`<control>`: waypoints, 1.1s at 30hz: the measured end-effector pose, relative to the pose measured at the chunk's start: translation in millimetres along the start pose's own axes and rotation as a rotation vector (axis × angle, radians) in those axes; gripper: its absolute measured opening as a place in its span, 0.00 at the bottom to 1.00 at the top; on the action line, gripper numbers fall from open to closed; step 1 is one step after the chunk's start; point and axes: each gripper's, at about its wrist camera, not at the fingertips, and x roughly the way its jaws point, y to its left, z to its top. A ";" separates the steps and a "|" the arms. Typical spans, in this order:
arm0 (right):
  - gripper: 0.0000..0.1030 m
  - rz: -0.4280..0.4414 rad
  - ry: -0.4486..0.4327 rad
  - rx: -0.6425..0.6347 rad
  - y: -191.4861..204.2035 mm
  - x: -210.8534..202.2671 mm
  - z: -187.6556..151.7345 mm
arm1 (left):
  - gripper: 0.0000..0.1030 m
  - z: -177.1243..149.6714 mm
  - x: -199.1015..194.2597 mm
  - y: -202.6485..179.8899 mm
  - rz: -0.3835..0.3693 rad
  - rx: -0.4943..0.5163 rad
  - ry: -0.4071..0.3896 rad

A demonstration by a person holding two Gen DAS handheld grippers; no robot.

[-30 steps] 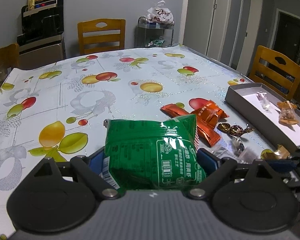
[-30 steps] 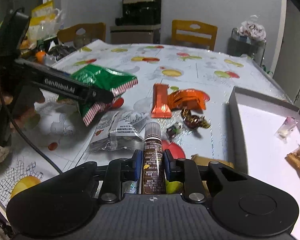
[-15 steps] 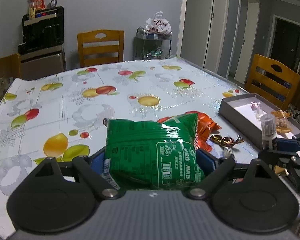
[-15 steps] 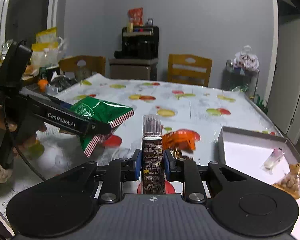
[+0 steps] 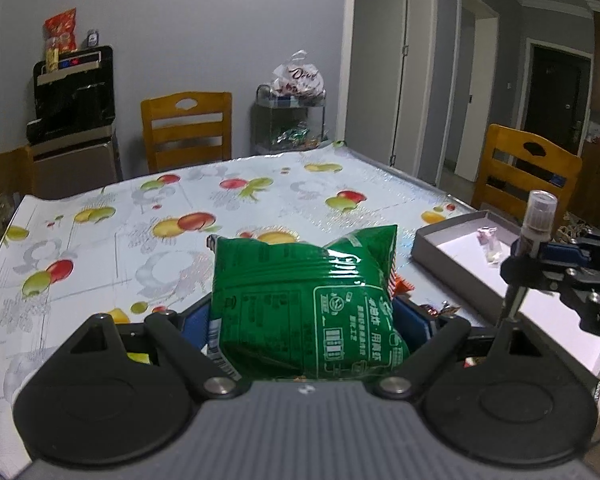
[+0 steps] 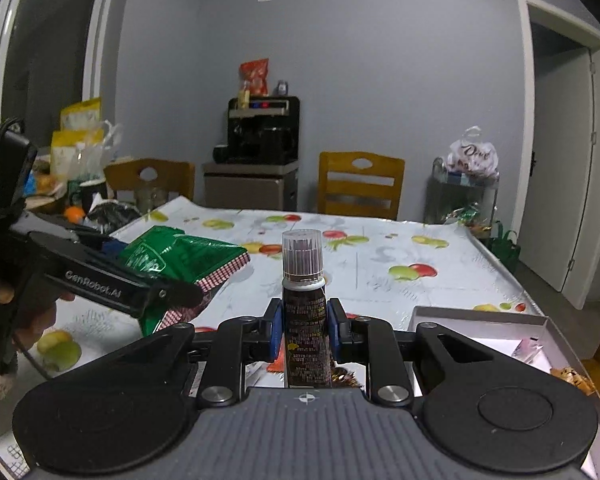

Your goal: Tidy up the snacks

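Note:
My left gripper (image 5: 305,320) is shut on a green snack bag (image 5: 304,304) and holds it above the fruit-print tablecloth (image 5: 140,232). The bag also shows at the left of the right wrist view (image 6: 180,264). My right gripper (image 6: 304,330) is shut on a brown tube with a clear cap (image 6: 305,320), held upright in the air; the tube shows at the right of the left wrist view (image 5: 534,224). A grey box (image 5: 452,264) with a white floor lies at the table's right side and holds a few small wrapped sweets (image 5: 489,242). It also shows in the right wrist view (image 6: 476,316).
Orange wrappers (image 5: 400,286) and small sweets lie on the table, mostly hidden behind the bag. Wooden chairs (image 5: 186,130) stand at the far side and right (image 5: 524,176). A black appliance (image 6: 262,132) and a wire rack (image 6: 464,192) stand by the wall.
Both grippers have risen from the table with their loads. The views now tilt up toward the room, and the loose snacks below have mostly dropped out of sight.

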 end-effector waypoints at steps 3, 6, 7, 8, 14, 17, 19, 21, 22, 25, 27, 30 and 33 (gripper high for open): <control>0.24 -0.006 -0.015 0.011 -5.7 -3.3 1.9 | 0.87 5.1 -2.0 -7.7 -0.002 0.018 -0.012; 0.24 -0.014 -0.041 0.023 -12.5 -8.3 4.4 | 0.87 10.3 -2.5 -14.7 -0.012 0.029 -0.021; 0.24 -0.018 -0.050 0.026 -14.7 -10.5 5.0 | 0.87 12.1 -1.8 -17.1 -0.014 0.033 -0.023; 0.24 -0.024 -0.060 0.029 -17.7 -12.8 6.0 | 0.87 13.5 -1.5 -19.8 -0.016 0.038 -0.024; 0.24 -0.074 -0.112 0.052 -39.6 -24.0 10.5 | 0.87 23.3 2.3 -37.8 -0.032 0.070 -0.028; 0.24 -0.103 -0.129 0.076 -55.8 -30.4 11.5 | 0.87 28.7 2.9 -48.0 -0.043 0.085 -0.038; 0.24 -0.121 -0.140 0.088 -67.0 -35.7 11.2 | 0.87 32.2 4.2 -55.8 -0.053 0.097 -0.041; 0.24 -0.139 -0.150 0.095 -76.6 -41.4 10.1 | 0.87 35.5 6.8 -63.8 -0.062 0.109 -0.041; 0.24 -0.148 -0.155 0.099 -81.4 -44.3 9.4 | 0.87 37.3 8.8 -68.6 -0.069 0.116 -0.041; 0.24 -0.170 -0.162 0.110 -95.5 -52.6 6.1 | 0.87 41.5 14.1 -84.7 -0.090 0.141 -0.037; 0.24 -0.182 -0.161 0.120 -105.3 -57.6 2.7 | 0.87 44.5 19.8 -97.3 -0.108 0.159 -0.031; 0.24 -0.195 -0.145 0.135 -116.8 -62.8 -4.2 | 0.87 49.5 28.5 -117.7 -0.137 0.191 -0.028; 0.24 -0.199 -0.116 0.153 -126.9 -64.5 -12.4 | 0.87 55.1 41.2 -139.3 -0.177 0.224 -0.035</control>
